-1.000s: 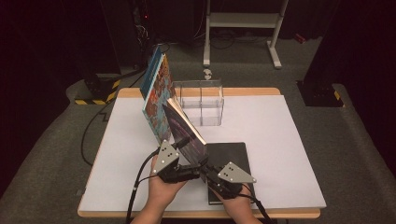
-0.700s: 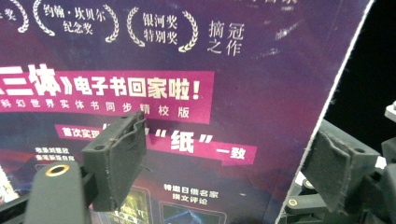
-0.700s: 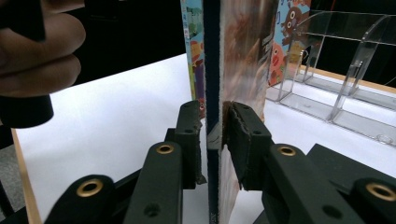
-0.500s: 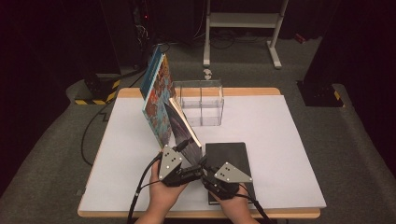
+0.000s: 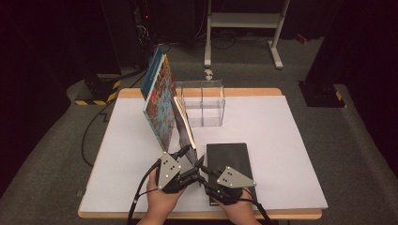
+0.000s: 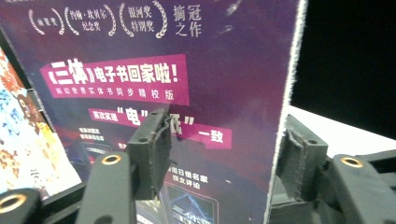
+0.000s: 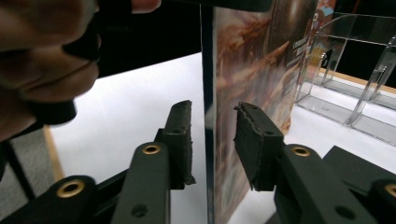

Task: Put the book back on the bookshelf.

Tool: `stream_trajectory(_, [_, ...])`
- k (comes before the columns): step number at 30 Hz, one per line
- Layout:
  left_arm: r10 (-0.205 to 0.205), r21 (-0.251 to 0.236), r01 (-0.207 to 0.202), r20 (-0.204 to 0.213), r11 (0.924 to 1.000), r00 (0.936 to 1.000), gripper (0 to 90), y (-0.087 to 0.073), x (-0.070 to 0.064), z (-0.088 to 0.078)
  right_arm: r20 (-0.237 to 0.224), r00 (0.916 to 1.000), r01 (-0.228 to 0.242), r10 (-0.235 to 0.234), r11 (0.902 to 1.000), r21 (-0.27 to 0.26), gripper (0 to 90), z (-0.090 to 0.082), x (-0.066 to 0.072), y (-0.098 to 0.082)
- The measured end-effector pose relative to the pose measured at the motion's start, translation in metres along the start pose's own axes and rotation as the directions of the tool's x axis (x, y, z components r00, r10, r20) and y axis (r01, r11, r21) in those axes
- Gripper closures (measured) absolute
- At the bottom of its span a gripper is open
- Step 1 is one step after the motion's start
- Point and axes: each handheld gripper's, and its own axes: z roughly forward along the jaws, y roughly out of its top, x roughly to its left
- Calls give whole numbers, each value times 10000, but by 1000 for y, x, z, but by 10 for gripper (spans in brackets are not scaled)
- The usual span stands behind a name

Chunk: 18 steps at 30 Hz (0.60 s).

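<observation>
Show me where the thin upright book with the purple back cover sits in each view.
High view: the thin book stands left of centre, between the colourful book and the clear box.
Left gripper view: its purple back cover spans left and middle, with the colourful book at the left edge.
Right gripper view: it is edge-on at centre, with the clear box at upper right.
Shared landmarks: the colourful book and the clear box.
</observation>
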Motion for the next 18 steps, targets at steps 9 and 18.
stream_trajectory(9, [65,-159,-66,-57,9999,10000,577,2,6,-10,329,9990,287,-296,9992,272,620,-30,-22,-7])
stream_trajectory(18, [219,-438,-244,-579,9987,9981,731,5,16,-21,1124,9918,-605,614,9981,-106,624,-42,-54,-14])
